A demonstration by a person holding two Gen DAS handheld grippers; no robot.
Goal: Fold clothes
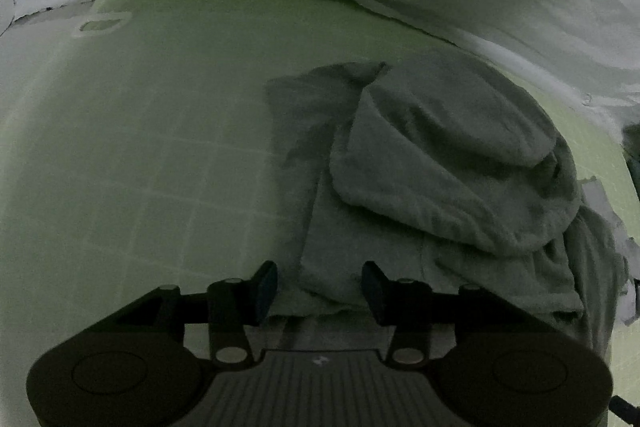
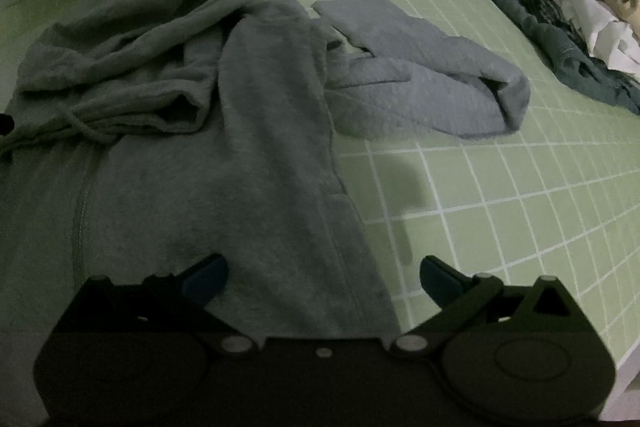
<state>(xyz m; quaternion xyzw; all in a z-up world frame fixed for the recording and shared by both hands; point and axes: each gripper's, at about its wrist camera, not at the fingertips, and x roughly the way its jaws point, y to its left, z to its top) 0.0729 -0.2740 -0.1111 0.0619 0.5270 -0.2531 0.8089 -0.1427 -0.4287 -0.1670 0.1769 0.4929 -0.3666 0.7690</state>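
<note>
Both jaws stand apart and empty: the left gripper [image 1: 319,287] hovers at the near hem of the rumpled grey fleece hooded jacket [image 2: 224,147], the right gripper [image 2: 324,277] wider over its side edge. It lies unfolded on the green grid-patterned sheet [image 2: 500,195]; next, probably, each must close on an edge.

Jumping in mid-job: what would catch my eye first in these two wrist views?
The rumpled grey fleece hoodie fills the middle of the green checked sheet, hood bunched and one sleeve thrown out to the right. The left tool and right tool both stand open at its near hem. A heap of unfolded clothes waits far right.
</note>
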